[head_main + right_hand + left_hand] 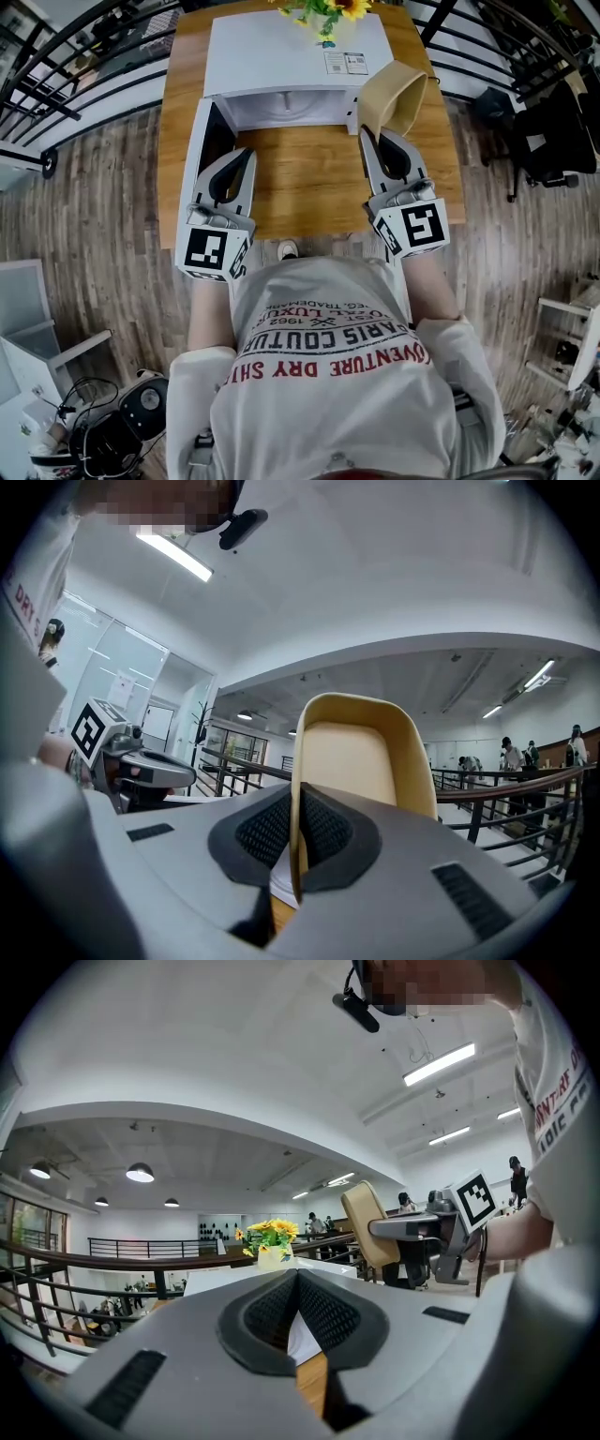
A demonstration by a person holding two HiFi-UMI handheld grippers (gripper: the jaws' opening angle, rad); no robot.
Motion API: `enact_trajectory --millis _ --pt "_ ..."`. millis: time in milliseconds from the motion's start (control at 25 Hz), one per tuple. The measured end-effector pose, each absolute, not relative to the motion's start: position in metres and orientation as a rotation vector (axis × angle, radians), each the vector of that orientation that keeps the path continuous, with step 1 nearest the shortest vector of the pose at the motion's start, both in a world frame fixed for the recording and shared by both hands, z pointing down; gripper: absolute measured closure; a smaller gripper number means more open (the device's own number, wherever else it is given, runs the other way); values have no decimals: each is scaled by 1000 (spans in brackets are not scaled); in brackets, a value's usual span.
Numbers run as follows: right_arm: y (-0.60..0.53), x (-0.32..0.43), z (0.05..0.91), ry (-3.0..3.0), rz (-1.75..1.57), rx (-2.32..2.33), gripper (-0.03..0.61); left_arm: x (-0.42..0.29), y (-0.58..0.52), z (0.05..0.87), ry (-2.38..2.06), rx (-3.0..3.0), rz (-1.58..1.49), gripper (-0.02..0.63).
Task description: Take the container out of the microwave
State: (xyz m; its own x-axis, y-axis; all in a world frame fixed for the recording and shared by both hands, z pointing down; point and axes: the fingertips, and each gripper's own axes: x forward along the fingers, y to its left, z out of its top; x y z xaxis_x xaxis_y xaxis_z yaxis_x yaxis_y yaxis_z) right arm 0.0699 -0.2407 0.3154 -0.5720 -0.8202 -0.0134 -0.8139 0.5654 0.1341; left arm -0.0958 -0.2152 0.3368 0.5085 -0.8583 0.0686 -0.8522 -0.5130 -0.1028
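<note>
The container (392, 94) looks like smooth, matt tan plastic; the microwave (281, 52) has a smooth white casing; the bench (300, 178) is lightly glossy, grained wood.

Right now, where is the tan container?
In the head view, the tan container hangs at right, pinched by its rim in the right hand-held gripper, beside the white microwave's front right corner, over the wooden table.

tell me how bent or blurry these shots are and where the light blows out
Head view: sharp and evenly lit, but the railing and floorboards bow toward the edges. Left gripper view: round fisheye with black corners, the strip light blown out white. Right gripper view: same fisheye, the container close and sharp, soft glare from a ceiling light.
</note>
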Motion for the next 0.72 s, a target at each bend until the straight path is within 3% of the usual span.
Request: enact_trajectory --millis 720 --pt "-266 69 320 -2722 -206 1413 549 -86 -237 331 1536 -2679 -161 601"
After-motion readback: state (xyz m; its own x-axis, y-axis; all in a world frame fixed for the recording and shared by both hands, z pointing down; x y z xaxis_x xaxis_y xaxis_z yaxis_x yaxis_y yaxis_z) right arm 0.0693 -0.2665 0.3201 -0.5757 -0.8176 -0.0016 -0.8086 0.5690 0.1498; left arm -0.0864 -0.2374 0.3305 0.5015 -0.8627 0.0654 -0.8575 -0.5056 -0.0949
